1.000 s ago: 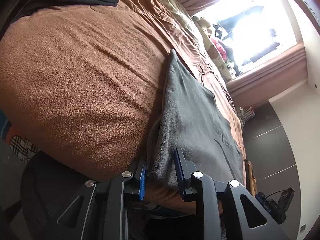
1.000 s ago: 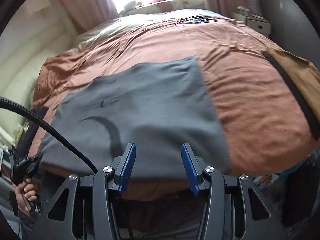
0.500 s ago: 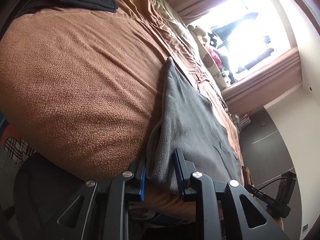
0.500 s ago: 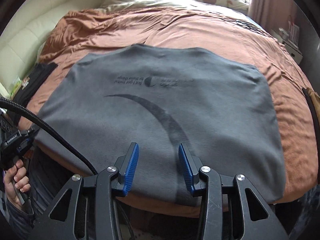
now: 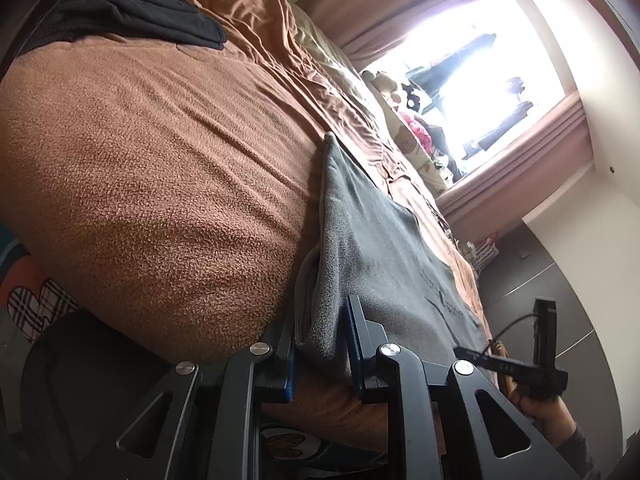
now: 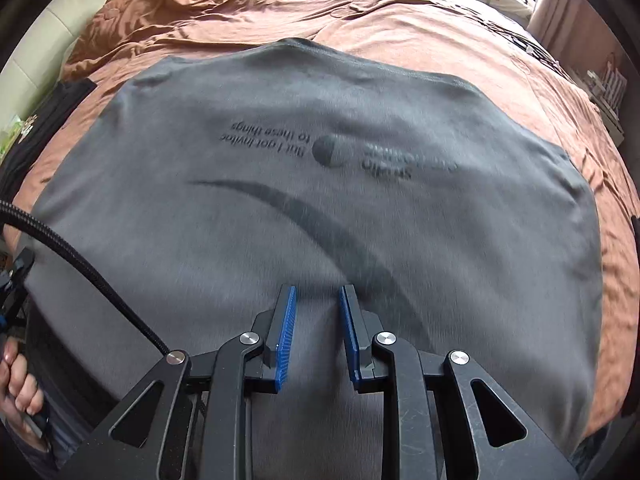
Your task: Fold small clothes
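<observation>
A grey T-shirt (image 6: 320, 200) with a dark printed arc and upside-down lettering lies spread on a brown bed cover (image 6: 400, 20). In the left wrist view its folded side edge (image 5: 332, 240) runs between the blue pads of my left gripper (image 5: 320, 340), which is shut on that near corner at the bed's edge. My right gripper (image 6: 316, 320) hovers low over the shirt's near hem, jaws narrowly apart, with nothing between them. The right gripper's body (image 5: 520, 368) also shows in the left wrist view.
Dark folded clothes (image 5: 132, 16) lie at the bed's far left corner. Pillows and stuffed toys (image 5: 408, 120) sit under the bright window. A cream headboard (image 6: 36, 52) borders the bed. A black cable (image 6: 80, 264) crosses the right view's left side.
My right gripper moved left and in over the shirt's middle, and its jaws narrowed. My left gripper closed on the shirt's corner and stayed in place.
</observation>
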{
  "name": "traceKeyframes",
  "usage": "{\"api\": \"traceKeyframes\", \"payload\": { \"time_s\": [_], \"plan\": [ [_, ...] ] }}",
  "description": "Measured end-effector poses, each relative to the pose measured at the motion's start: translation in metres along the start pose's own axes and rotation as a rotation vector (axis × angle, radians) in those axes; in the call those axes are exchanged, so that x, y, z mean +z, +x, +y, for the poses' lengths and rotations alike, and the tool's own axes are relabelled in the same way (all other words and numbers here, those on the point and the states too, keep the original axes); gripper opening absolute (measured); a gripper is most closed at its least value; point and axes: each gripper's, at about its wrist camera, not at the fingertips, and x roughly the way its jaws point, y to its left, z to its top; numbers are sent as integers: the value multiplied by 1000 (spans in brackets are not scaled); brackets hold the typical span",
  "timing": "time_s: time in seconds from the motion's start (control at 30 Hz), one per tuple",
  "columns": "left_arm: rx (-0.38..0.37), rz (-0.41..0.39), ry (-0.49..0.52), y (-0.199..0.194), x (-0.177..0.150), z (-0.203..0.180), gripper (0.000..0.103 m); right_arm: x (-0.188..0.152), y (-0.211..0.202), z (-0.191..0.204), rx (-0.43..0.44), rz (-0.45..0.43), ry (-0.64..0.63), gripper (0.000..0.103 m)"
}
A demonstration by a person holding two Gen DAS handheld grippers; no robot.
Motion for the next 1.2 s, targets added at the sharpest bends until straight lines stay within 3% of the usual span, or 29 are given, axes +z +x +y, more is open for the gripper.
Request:
{"api": "traceKeyframes", "payload": {
  "time_s": [0.47,0.9,1.2],
  "plan": [
    [20,31,-61,1,3,2,22,64,48,-2,-75,-17,11,15],
    [51,49,-180,6,11,2,22,122,88,-13,-103,-3,8,15],
    [81,51,-193,12,13,0,22,161,116,-19,-127,11,13,15]
  ]
}}
